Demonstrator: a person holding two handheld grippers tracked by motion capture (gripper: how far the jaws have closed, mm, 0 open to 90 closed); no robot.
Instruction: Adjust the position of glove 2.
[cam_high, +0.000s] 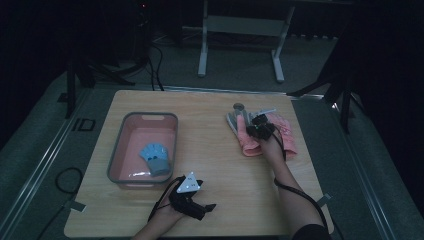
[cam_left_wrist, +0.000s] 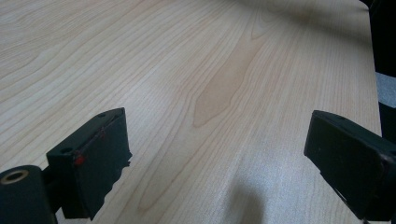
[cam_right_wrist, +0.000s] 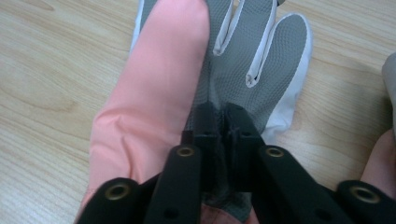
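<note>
The pale wood-grain laminate table (cam_high: 210, 165) carries a grey-rimmed, round-cornered pink plastic tub (cam_high: 142, 149) at its left, with a small light-blue knitted glove (cam_high: 154, 158) lying inside. At the far right lies a soft pink rubber glove (cam_right_wrist: 149, 98), and on it a grey dimple-textured glove with white edging (cam_right_wrist: 261, 65). The right gripper (cam_right_wrist: 223, 122) pinches that grey fabric, jaws pressed together. The left gripper (cam_left_wrist: 219, 154) rests spread wide over bare wood.

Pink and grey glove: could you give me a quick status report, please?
Right gripper shut on pink and grey glove. Left gripper open over bare table. Nothing in the way.
</note>
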